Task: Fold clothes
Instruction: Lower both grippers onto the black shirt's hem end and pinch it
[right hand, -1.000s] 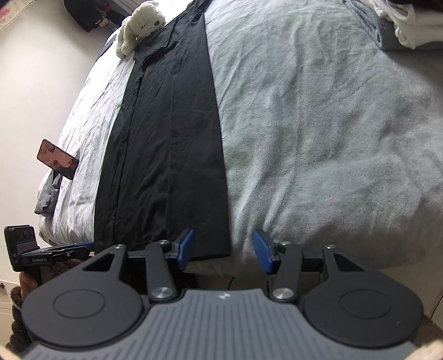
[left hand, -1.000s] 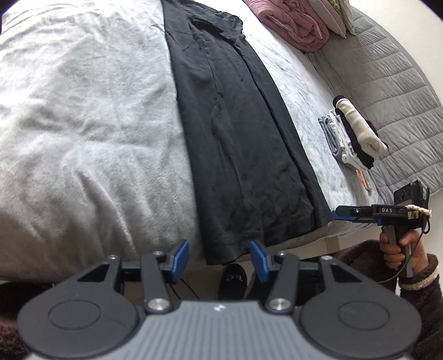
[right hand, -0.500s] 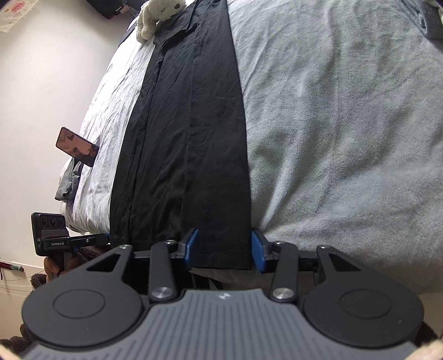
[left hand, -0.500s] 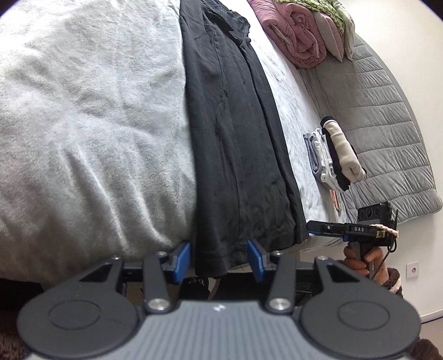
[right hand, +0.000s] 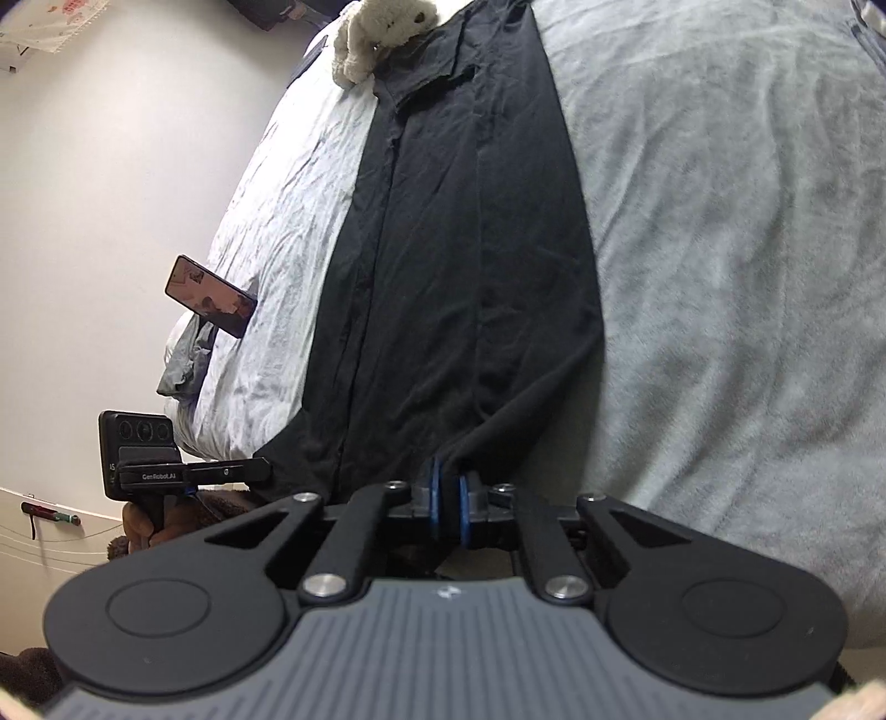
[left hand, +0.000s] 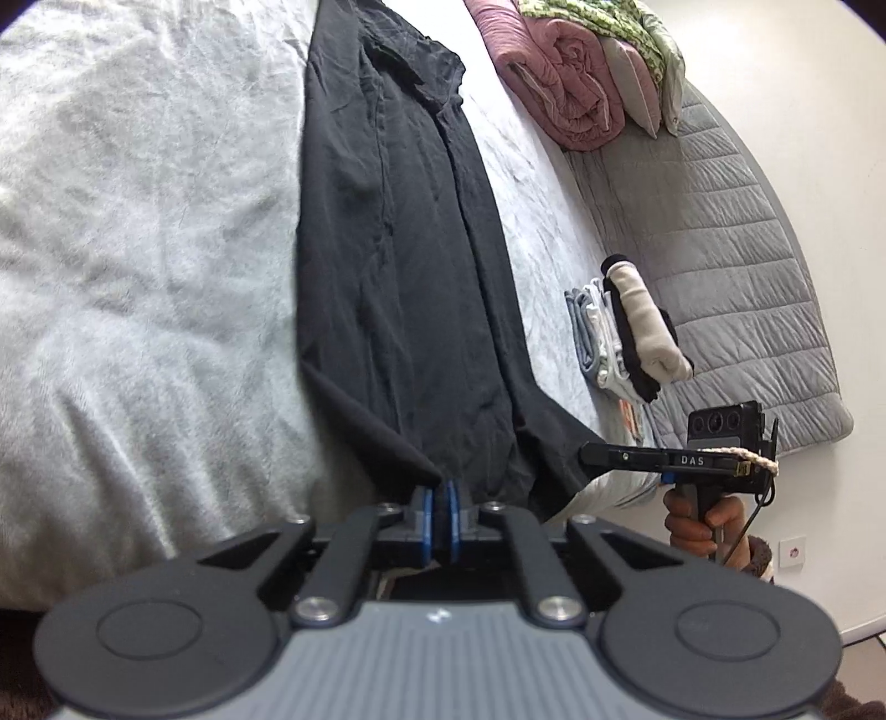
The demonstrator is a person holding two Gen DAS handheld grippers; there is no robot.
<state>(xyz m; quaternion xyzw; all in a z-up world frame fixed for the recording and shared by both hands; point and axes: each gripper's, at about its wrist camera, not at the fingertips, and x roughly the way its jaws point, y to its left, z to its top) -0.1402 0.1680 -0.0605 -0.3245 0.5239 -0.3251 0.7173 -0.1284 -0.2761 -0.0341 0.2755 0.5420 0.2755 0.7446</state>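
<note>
1. Shirt [left hand: 398, 288]: black, folded into a long narrow strip, lying on the grey blanket [left hand: 138, 249] of a bed. Its long axis runs away from the near bed edge, collar end far, hem end near and hanging just over the edge.
2. In the right wrist view the shirt [right hand: 459, 266] points toward a plush toy [right hand: 382, 33], which sits at the collar end.
3. Left gripper [left hand: 438, 512]: jaws closing, blue pads pinching the hem at one near corner, where the cloth gathers into a point.
4. Right gripper [right hand: 449, 507]: jaws closing, pads clamped on the hem at the other near corner. A hand [left hand: 700, 518] holds its grip.
5. A pile of folded clothes [left hand: 626, 332] sits on the bed to the right of the shirt, apart from it, topped by a cream roll.
6. A rolled pink quilt [left hand: 554, 77] lies at the far end, on a quilted grey mat [left hand: 720, 232].
7. A phone [right hand: 210, 296] leans at the bed's left edge.
</note>
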